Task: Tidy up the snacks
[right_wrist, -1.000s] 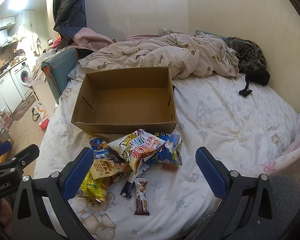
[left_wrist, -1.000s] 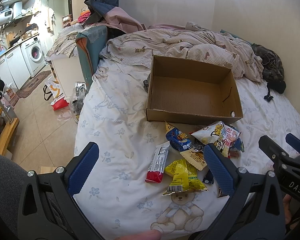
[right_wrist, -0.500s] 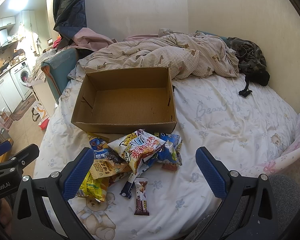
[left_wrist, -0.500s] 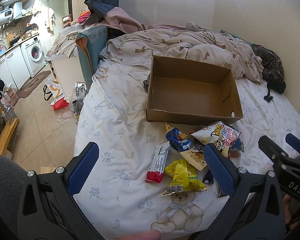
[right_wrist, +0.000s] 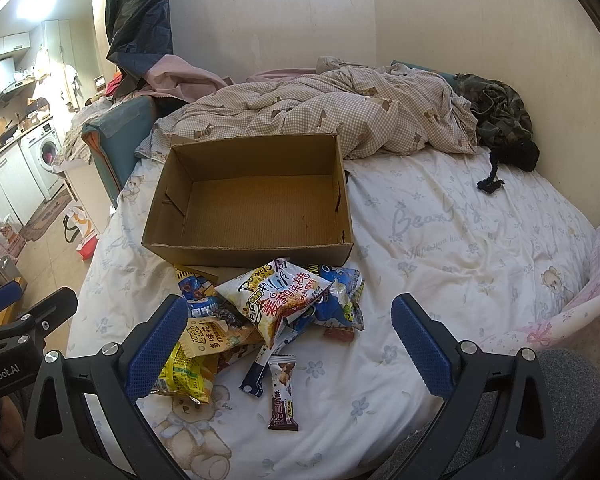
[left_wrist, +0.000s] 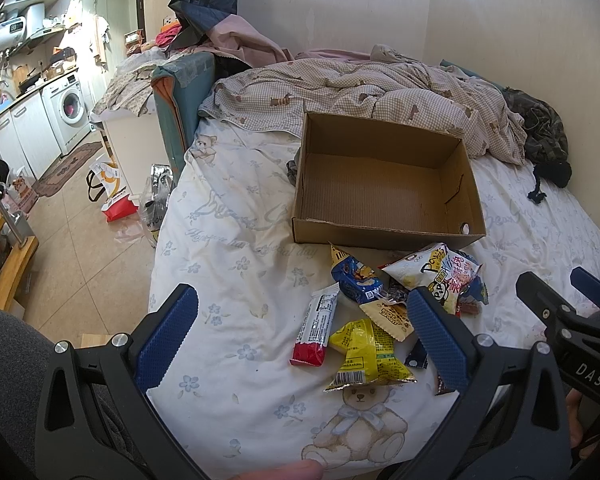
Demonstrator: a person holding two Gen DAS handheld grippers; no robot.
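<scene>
An empty cardboard box (left_wrist: pixel 384 184) stands on the bed; it also shows in the right wrist view (right_wrist: pixel 252 200). A pile of snack packets lies in front of it: a red-and-white bar (left_wrist: pixel 316 330), a yellow packet (left_wrist: pixel 366 352), a blue packet (left_wrist: pixel 356 280), a white chip bag (left_wrist: pixel 436 270) (right_wrist: pixel 276 296) and a brown bar (right_wrist: pixel 283 392). My left gripper (left_wrist: pixel 300 340) is open and empty above the near side of the pile. My right gripper (right_wrist: pixel 288 344) is open and empty over the pile.
A rumpled checked duvet (left_wrist: pixel 360 92) lies behind the box, dark clothes (right_wrist: pixel 500 120) at the far right by the wall. The bed's left edge (left_wrist: pixel 160 240) drops to a tiled floor with bags (left_wrist: pixel 118 208). A pink bumper (right_wrist: pixel 580 300) lines the right side.
</scene>
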